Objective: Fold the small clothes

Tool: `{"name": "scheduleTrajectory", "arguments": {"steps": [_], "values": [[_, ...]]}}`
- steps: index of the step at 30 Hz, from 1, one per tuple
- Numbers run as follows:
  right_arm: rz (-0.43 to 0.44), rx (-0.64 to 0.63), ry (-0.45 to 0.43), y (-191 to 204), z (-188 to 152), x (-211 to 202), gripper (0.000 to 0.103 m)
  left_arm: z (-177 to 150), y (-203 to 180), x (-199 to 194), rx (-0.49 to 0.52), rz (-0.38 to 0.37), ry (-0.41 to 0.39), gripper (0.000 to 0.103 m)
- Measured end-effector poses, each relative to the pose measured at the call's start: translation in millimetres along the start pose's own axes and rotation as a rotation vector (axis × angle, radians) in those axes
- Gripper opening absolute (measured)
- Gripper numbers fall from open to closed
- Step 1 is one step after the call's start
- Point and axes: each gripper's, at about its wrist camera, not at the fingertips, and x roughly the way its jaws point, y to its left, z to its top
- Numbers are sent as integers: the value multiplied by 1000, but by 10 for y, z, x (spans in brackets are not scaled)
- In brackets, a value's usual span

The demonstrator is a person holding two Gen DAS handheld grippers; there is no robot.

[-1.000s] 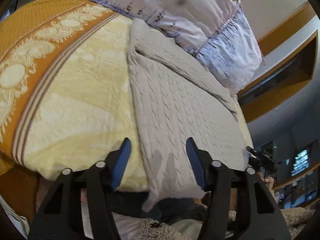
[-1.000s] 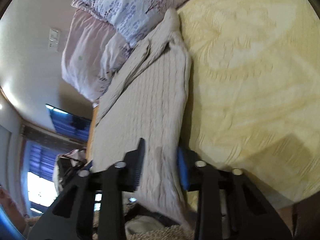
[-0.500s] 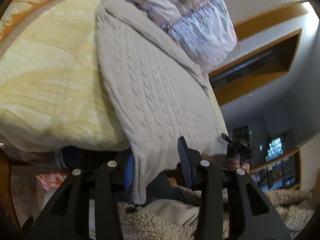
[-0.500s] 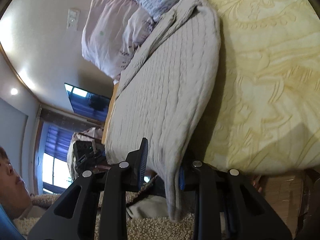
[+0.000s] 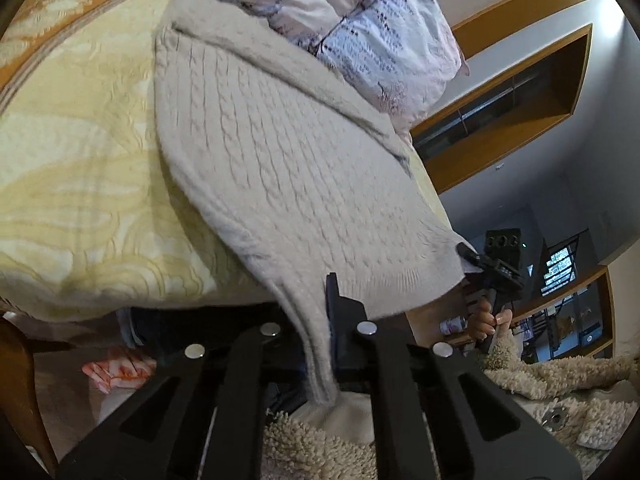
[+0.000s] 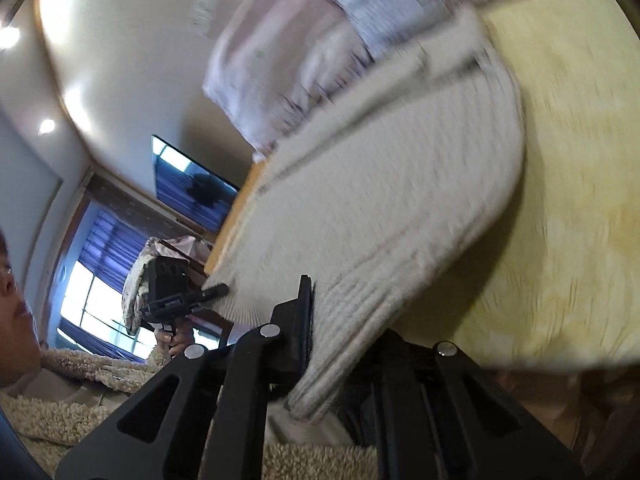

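Both wrist views close, low at bed (image 5: 80, 184) edge, facing pillows; share sweater (image 5: 288, 168); right view blurred.

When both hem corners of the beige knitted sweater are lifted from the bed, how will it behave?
The sweater is probably floppy: the hem already droops in folds where the left claw pinches it. It likely sags in the middle, because only two corners are held; the right claw has the other. The thick cable knit suggests some weight, and little slipping.

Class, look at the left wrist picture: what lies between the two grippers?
The ribbed hem of the grey cable-knit sweater stretches between them in the left wrist view: the left gripper pinches one corner, the right gripper the other.
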Motion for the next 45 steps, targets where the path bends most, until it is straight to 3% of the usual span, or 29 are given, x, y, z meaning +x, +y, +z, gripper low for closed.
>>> {"name": "scheduleTrajectory", "arguments": {"steps": [7, 20, 34, 45], "values": [[-45, -138, -177, 225, 159, -158, 9, 312, -87, -273, 37, 50, -121, 6], [-124, -248, -318, 326, 615, -177, 8, 1235, -321, -400, 94, 176, -284, 6], [-233, -275, -332, 231, 1509, 149, 8, 2211, -278, -54, 69, 256, -324, 6], [-301, 6, -242, -649, 2092, 757, 8, 2804, 253, 630, -74, 288, -242, 6]]}}
